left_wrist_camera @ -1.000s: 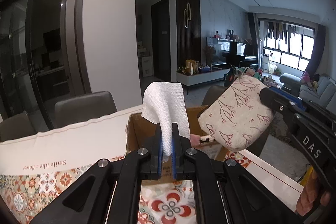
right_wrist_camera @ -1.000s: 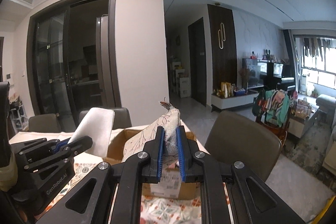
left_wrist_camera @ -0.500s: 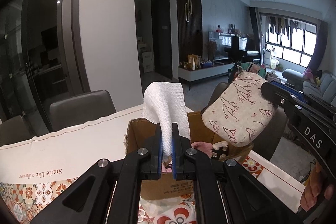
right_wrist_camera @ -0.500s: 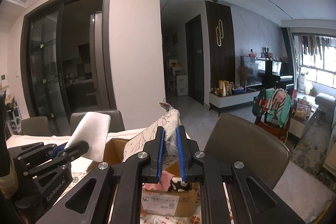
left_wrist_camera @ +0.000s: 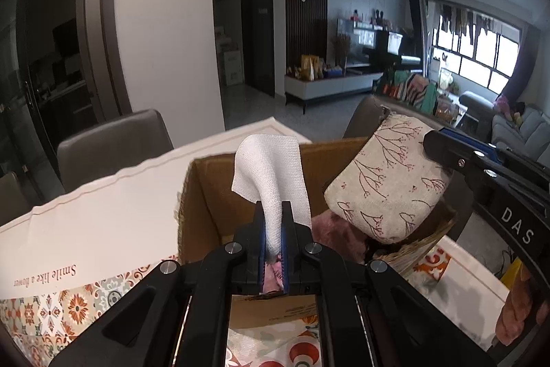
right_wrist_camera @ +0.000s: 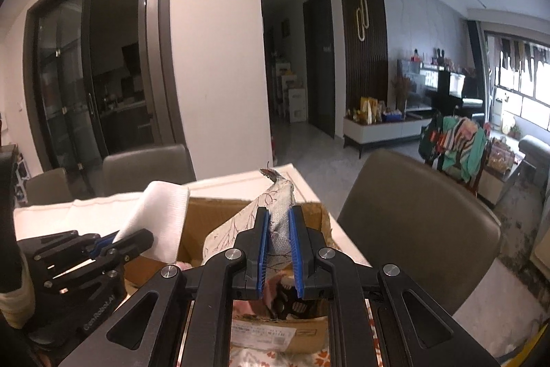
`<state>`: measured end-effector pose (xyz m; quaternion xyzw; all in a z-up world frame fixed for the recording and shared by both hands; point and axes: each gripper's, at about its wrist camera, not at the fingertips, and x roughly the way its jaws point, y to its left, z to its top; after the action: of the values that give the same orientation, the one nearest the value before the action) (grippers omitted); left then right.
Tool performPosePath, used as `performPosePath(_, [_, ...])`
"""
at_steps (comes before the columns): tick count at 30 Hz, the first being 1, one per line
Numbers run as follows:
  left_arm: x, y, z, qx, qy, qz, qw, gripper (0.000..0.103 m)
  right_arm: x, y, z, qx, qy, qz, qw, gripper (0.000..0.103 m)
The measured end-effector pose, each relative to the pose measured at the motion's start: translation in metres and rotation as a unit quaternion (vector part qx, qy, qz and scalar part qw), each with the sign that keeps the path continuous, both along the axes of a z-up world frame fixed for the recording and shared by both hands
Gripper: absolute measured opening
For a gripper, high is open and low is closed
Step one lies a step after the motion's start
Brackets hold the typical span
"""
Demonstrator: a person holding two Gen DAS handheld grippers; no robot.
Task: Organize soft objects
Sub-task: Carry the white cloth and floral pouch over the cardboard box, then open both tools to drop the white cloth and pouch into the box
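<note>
My left gripper (left_wrist_camera: 273,212) is shut on a folded white cloth (left_wrist_camera: 271,174), which sticks up over the open cardboard box (left_wrist_camera: 206,195). My right gripper (right_wrist_camera: 278,222) is shut on the edge of a beige pouch (right_wrist_camera: 280,212) printed with red branches, held over the same box (right_wrist_camera: 220,215). In the left wrist view that pouch (left_wrist_camera: 388,181) hangs at the right above the box, pinched by the right gripper (left_wrist_camera: 436,147). The right wrist view shows the white cloth (right_wrist_camera: 154,219) in the left gripper (right_wrist_camera: 117,241) at the left. Pink soft items (left_wrist_camera: 337,233) lie inside the box.
The box stands on a table with a patterned cloth (left_wrist_camera: 68,305) and a white cloth (left_wrist_camera: 103,212). Grey chairs stand behind the table (left_wrist_camera: 113,143) and at its right (right_wrist_camera: 412,219). A living room with a sofa (left_wrist_camera: 515,126) lies beyond.
Both grippers have come forward and down toward the box, still holding the cloth and the pouch. The box's inside with its pink items now shows.
</note>
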<state>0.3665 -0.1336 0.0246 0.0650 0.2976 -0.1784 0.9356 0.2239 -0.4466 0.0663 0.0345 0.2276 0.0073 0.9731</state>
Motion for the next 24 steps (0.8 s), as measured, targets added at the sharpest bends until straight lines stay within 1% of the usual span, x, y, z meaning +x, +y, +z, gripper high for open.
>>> performPosePath(4, [0.007, -0.001, -0.009, 0.004, 0.020, -0.001, 0.9998, 0.010, 0.012, -0.001, -0.010, -0.001, 0.023, 0.003, 1.000, 0.014])
performPosePath(8, [0.013, -0.004, -0.014, 0.012, 0.031, -0.003, 0.9994, 0.011, 0.021, -0.001, -0.019, 0.002, 0.042, 0.010, 0.999, 0.014])
performPosePath(12, [0.017, -0.004, -0.016, 0.014, 0.037, -0.003, 0.9992, 0.028, 0.029, -0.004, -0.027, 0.013, 0.061, 0.024, 0.998, 0.016])
performPosePath(13, [0.016, -0.003, -0.016, 0.014, 0.036, -0.003, 0.9992, 0.029, 0.030, -0.004, -0.028, 0.014, 0.064, 0.027, 0.997, 0.017])
performPosePath(14, [0.015, -0.003, -0.015, 0.017, 0.034, -0.003, 0.9993, 0.030, 0.031, -0.004, -0.028, 0.013, 0.066, 0.028, 0.997, 0.020])
performPosePath(15, [0.013, -0.003, -0.015, 0.018, 0.033, -0.002, 0.9993, 0.035, 0.030, -0.002, -0.028, 0.012, 0.068, 0.030, 0.997, 0.022])
performPosePath(16, [0.012, -0.001, -0.015, 0.018, 0.031, 0.001, 0.9994, 0.037, 0.030, -0.001, -0.028, 0.014, 0.067, 0.031, 0.997, 0.030])
performPosePath(17, [0.010, 0.000, -0.014, 0.017, 0.028, 0.003, 0.9995, 0.037, 0.029, -0.002, -0.027, 0.016, 0.064, 0.029, 0.997, 0.036])
performPosePath(20, [0.001, 0.003, -0.009, 0.016, 0.021, 0.006, 0.9996, 0.040, 0.021, -0.001, -0.021, 0.006, 0.051, 0.016, 0.999, 0.037])
performPosePath(24, [-0.016, 0.005, -0.001, 0.020, 0.006, 0.008, 0.9997, 0.043, 0.008, -0.002, -0.015, 0.002, 0.049, 0.011, 0.999, 0.037])
